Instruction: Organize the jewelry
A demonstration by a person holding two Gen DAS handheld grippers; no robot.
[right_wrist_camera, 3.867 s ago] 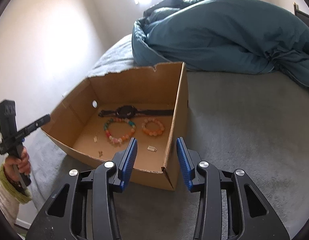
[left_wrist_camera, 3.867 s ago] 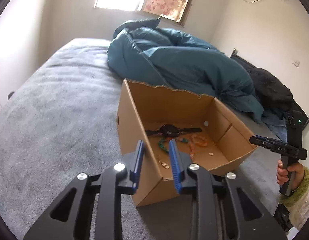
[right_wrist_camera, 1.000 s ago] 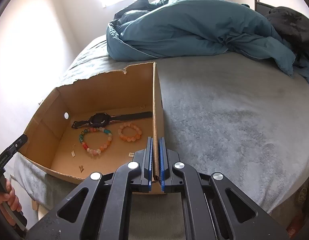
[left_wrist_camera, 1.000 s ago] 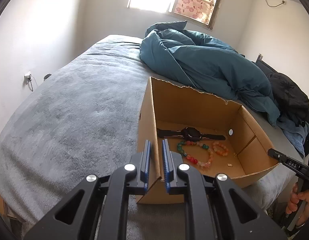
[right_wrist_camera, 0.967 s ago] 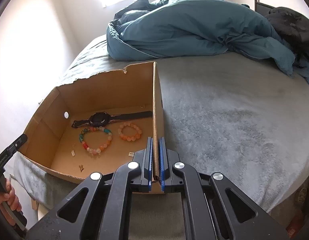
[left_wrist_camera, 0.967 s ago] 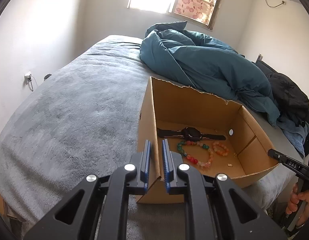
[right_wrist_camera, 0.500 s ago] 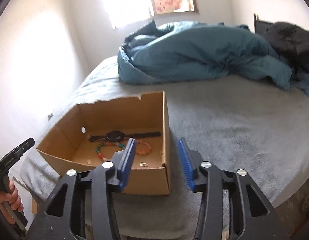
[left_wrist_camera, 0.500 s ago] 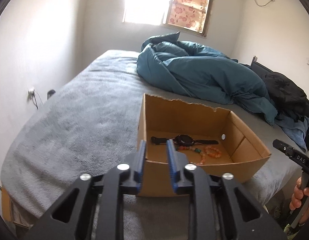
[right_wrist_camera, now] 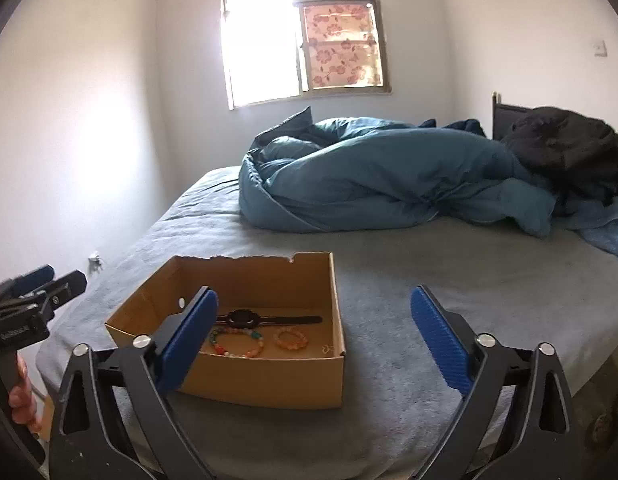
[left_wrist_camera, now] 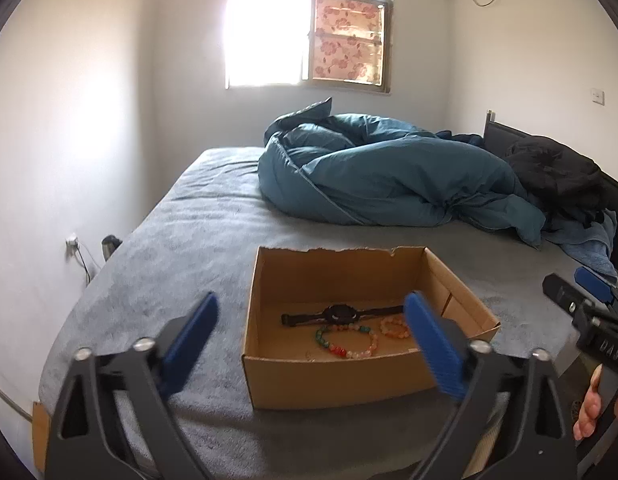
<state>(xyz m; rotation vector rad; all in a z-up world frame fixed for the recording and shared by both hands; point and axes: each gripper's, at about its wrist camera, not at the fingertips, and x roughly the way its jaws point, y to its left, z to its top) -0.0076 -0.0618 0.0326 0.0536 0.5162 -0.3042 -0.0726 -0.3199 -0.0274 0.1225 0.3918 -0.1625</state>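
Jewelry: watch (left_wrist_camera: pixel 341 314), two bead bracelets (left_wrist_camera: pixel 347 342) in box (left_wrist_camera: pixel 329 376), ahead of left gripper (left_wrist_camera: pixel 315 346), spread wide, empty. Right gripper (right_wrist_camera: pixel 327 344) likewise; only there, small gold piece (right_wrist_camera: pixel 328 348) visible.

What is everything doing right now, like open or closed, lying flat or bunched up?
Left tool: open, holding nothing.
Right tool: open, holding nothing.
Brown cardboard box: open-topped, resting on the bed.
Black wristwatch: lying flat, strap stretched out, inside the box.
Multicoloured bead bracelet: lying flat inside the box.
Orange bead bracelet: lying flat inside the box.
Teal duvet: bunched up.
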